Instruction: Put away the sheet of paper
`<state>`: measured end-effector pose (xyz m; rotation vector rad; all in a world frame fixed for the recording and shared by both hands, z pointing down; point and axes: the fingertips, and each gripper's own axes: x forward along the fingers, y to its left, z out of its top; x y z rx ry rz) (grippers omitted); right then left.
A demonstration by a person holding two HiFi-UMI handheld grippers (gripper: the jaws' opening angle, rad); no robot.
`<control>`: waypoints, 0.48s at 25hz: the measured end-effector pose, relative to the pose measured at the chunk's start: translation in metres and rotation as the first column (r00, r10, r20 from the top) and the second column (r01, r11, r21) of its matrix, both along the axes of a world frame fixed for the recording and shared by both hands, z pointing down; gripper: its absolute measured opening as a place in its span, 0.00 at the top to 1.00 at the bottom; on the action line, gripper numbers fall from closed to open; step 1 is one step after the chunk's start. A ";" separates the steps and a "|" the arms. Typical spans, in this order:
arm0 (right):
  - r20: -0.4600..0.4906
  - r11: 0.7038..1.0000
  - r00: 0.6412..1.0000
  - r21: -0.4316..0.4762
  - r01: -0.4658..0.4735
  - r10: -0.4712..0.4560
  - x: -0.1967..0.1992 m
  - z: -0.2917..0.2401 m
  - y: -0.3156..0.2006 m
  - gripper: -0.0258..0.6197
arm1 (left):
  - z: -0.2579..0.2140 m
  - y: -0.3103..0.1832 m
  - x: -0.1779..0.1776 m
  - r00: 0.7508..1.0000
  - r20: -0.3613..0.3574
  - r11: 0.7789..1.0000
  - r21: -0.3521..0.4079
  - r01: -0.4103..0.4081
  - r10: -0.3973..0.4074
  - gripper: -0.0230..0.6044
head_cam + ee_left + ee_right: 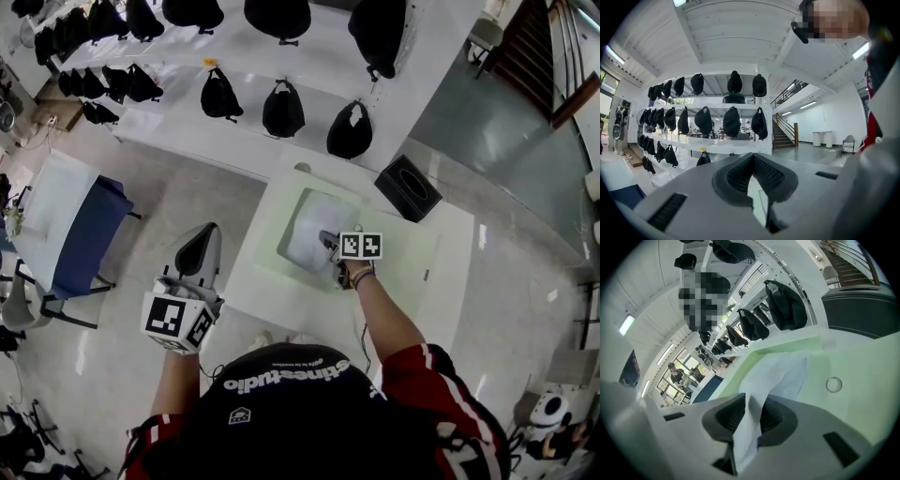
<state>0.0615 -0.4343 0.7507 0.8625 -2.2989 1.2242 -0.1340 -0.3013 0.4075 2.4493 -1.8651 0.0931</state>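
The sheet of paper point(309, 239) is seen lying rumpled near the middle of the green mat point(267, 267), which is spread on the white tabletop point(450, 272). One edge of the sheet is drawn up between the jaws of the right claw point(332, 244). In the right gripper view that edge stands in the gap, but the pads are parted wider than the sheet and are not pressed on it, so the claw is judged released rather than grasping. The main risk is judged to follow from this. If the claw were lifted from the mat as it stands, the sheet would probably be left behind or dropped partway. Being light, it could then be carried past the mat's edge by a quick move. If the jaws were clenched hard on the raised fold, a crease or a tear could be caused. No place for putting the sheet away can be identified with certainty; a black box point(408, 187) is set just beyond the mat's far right corner. The right forearm point(389, 314) is stretched forward over the mat's near edge, with the claw tipped down onto the sheet. The left claw point(208, 231) is held to the left of the mat, off the tabletop and above the floor, with its jaws brought together on nothing.
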 end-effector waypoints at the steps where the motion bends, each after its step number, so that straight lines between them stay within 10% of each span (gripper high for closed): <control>1: -0.012 1.000 1.000 0.002 0.000 0.000 0.002 0.001 0.000 0.86 | 0.000 -0.001 0.001 1.000 -0.001 1.000 0.000 -0.004 0.004 0.96; 12: -0.106 0.999 0.993 0.011 -0.050 0.051 0.043 0.008 0.008 0.78 | 0.002 -0.008 0.016 0.998 -0.025 0.998 -0.008 -0.065 0.065 0.96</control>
